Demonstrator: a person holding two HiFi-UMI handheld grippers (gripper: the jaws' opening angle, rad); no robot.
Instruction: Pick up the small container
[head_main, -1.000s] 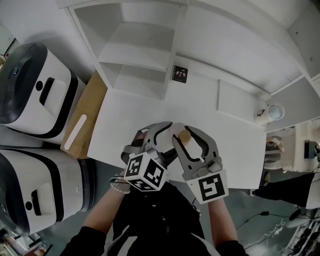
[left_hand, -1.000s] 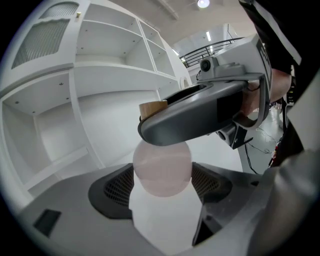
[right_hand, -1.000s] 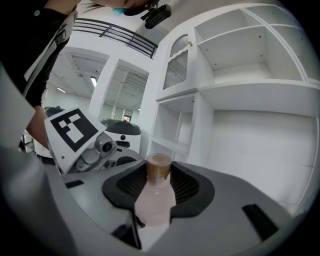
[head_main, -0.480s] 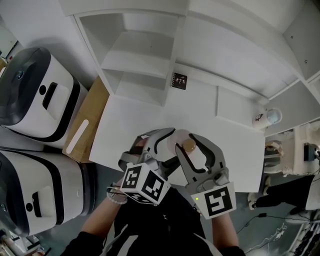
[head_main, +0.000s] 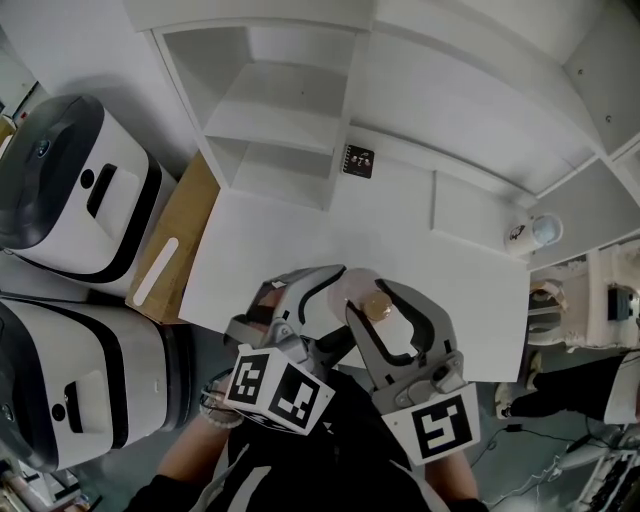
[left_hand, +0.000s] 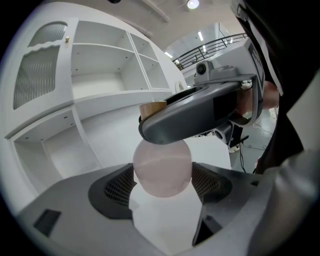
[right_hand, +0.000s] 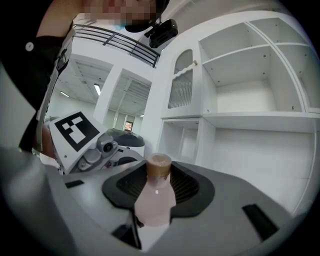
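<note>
1. The container (head_main: 358, 292) is a small bottle with a pale pink, translucent, rounded body, a narrow neck and a tan cork-like cap (right_hand: 158, 166).
2. It is held above the near edge of the white table (head_main: 262, 238), between both grippers, close to the person's body.
3. The left gripper (left_hand: 162, 181) has its jaws closed on the round body.
4. The right gripper (right_hand: 155, 199) has its jaws clamped on the body just below the neck.
5. In both gripper views its long axis runs away from the camera along the jaws, cap at the far end.
6. In the right gripper view it stands about upright, cap uppermost.
</note>
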